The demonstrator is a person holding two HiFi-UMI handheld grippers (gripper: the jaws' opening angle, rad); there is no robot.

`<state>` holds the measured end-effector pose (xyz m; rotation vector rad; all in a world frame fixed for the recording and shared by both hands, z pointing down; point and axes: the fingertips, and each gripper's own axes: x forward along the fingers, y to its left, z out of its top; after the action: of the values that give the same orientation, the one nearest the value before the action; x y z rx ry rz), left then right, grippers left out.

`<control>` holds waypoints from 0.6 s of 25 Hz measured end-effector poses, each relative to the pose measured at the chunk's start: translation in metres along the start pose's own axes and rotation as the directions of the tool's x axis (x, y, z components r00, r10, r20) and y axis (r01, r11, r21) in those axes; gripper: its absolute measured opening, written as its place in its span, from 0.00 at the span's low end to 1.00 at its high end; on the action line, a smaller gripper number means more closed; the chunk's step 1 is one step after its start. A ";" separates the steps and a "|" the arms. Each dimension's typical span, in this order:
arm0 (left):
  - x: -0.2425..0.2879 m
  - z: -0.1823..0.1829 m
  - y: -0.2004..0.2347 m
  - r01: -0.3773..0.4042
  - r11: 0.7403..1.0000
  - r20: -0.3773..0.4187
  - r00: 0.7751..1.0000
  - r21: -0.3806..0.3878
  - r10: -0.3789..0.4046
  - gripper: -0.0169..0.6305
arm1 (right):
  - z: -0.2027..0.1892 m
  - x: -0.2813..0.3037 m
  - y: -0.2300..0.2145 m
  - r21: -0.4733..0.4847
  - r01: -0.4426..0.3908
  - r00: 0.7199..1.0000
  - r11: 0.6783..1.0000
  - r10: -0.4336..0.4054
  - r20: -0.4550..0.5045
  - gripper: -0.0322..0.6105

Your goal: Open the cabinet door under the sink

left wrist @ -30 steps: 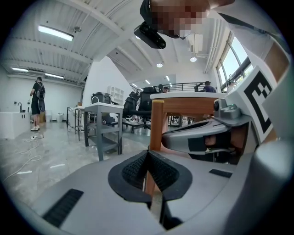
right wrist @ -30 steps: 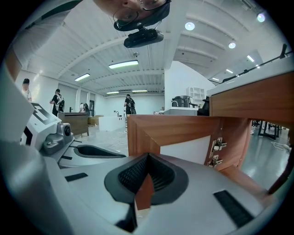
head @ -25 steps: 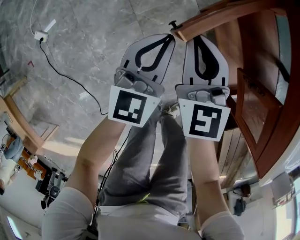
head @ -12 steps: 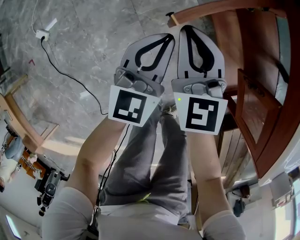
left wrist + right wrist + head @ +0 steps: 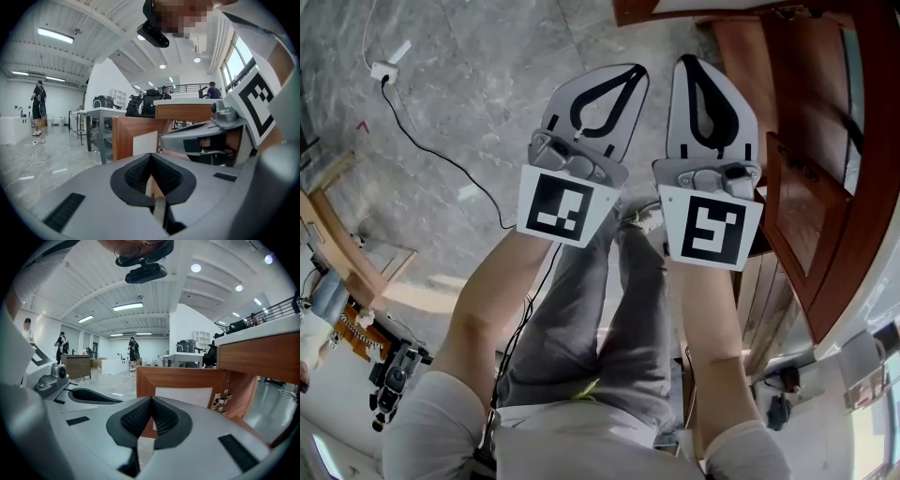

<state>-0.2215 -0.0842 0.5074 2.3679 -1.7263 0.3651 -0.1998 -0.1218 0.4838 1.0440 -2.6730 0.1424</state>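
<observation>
Two hand-held grippers sit side by side above the grey floor (image 5: 469, 84), held level ahead of the person's legs. The left hand-held gripper (image 5: 630, 77) has its jaws together, ribbed pads meeting at the tip, with nothing between them. The right hand-held gripper (image 5: 687, 67) is the same, jaws together and empty. The two are near each other but not touching. The door (image 5: 178, 376) stands swung out from the cabinet (image 5: 253, 357). In the right gripper view its inner face is turned this way, a wood frame round a white panel, straight ahead past the jaw tips and clear of them. The hinges (image 5: 219, 402) show on the door's right edge, where it joins the cabinet under the white worktop (image 5: 262, 336). In the left gripper view the door lies ahead and slightly left of the tip, with the right hand-held gripper just beside on the right. In the head view the door shows only as a brown strip at the top edge, beyond both tips and apart from them. The cabinet lies on the right.
</observation>
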 end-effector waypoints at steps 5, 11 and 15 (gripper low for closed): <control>-0.001 0.034 -0.025 0.036 0.999 0.023 0.999 0.012 -0.036 0.05 | 0.017 -0.037 -0.016 0.005 0.045 0.999 0.999 -0.045 -0.017 0.10; -0.004 0.080 -0.068 0.082 0.996 0.050 0.995 0.026 -0.083 0.05 | 0.040 -0.098 -0.043 0.014 0.108 0.993 0.994 -0.107 -0.046 0.10; -0.008 0.120 -0.097 0.129 0.990 0.063 0.989 0.060 -0.133 0.05 | 0.063 -0.143 -0.064 0.026 0.176 0.983 0.984 -0.175 -0.056 0.10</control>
<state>-0.1208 -0.0823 0.3898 2.5446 -1.5966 0.3203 -0.0689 -0.0881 0.3831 1.2610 -2.5241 0.1746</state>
